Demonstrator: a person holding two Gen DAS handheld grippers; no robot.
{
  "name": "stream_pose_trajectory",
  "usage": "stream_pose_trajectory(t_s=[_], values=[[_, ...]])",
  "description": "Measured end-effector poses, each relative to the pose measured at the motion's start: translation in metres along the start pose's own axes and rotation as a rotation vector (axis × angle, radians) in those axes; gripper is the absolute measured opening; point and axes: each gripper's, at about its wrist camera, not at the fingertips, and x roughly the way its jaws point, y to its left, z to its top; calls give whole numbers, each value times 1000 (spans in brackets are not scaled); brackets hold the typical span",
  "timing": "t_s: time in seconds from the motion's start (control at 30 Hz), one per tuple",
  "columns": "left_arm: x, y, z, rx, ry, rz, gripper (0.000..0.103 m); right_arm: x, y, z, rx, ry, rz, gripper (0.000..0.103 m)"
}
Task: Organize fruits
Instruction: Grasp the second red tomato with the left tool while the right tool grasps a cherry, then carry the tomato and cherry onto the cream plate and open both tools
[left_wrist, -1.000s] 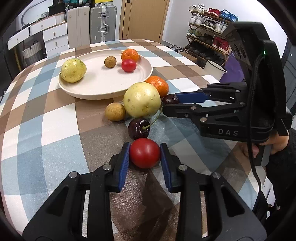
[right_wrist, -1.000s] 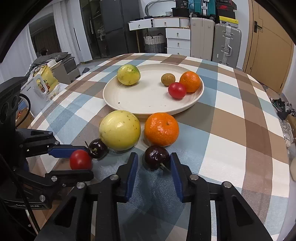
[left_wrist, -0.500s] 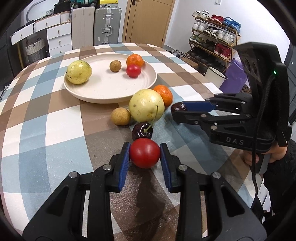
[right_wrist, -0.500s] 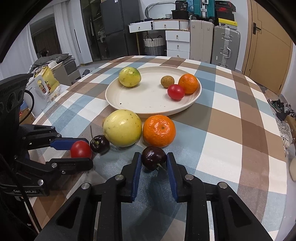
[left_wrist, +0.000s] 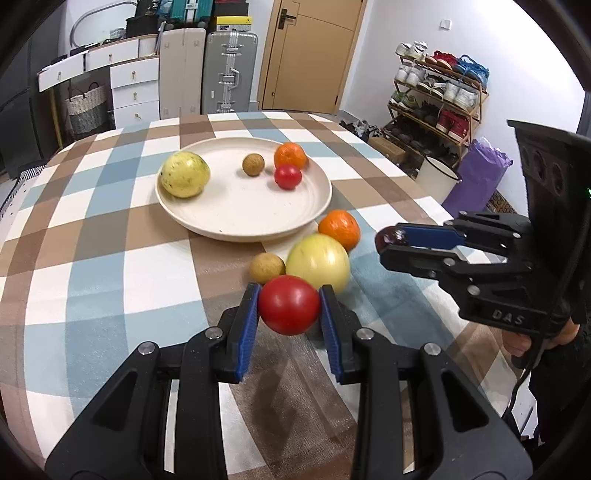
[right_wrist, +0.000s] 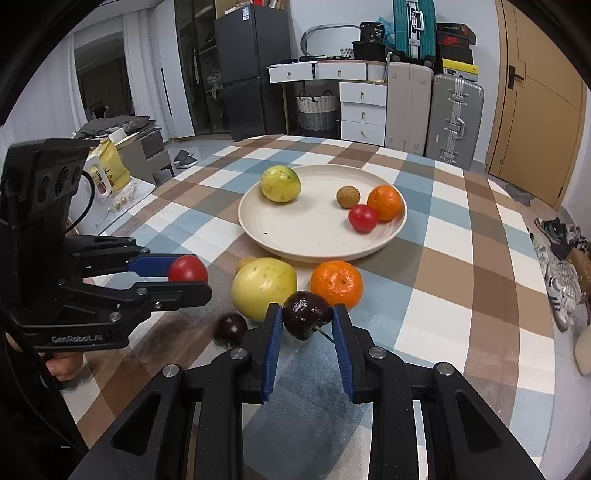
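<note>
My left gripper (left_wrist: 289, 308) is shut on a red cherry tomato (left_wrist: 289, 305), lifted above the checked tablecloth; it also shows in the right wrist view as the left gripper (right_wrist: 192, 275) with the tomato (right_wrist: 187, 268). My right gripper (right_wrist: 306, 323) is shut on a dark cherry (right_wrist: 306, 319), raised off the table; the left wrist view shows this right gripper (left_wrist: 388, 245) with the cherry (left_wrist: 391, 236) at its tip. The cream plate (right_wrist: 295, 240) holds a yellow-green guava, a brown longan, an orange and a red tomato.
On the cloth in front of the plate lie a pale yellow guava (right_wrist: 264, 288), an orange (right_wrist: 336, 284), a brown longan (left_wrist: 266, 267) and a second dark cherry (right_wrist: 231, 328). A shoe rack (left_wrist: 439, 96) and suitcases stand beyond the table.
Both grippers have risen with their fruit. The right jaws closed tighter on the cherry and lifted it off the cloth. The left gripper's tomato now hides the second cherry in its view.
</note>
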Motion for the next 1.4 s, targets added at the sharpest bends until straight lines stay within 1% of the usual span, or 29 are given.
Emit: stream_pose_trajectory(t_s=[0.47, 0.8, 1.17, 1.4], values=[[-8, 6, 19, -6, -56, 23, 29, -11, 7, 16, -7, -51, 14, 28], [-1, 19, 42, -24, -99, 49, 29, -6, -2, 30, 46, -98, 45, 28], [15, 37, 69, -51, -128, 80, 29, -4, -16, 62, 92, -156, 64, 28], [18, 51, 85, -62, -144, 108, 29, 2, -36, 84, 129, -181, 76, 28]])
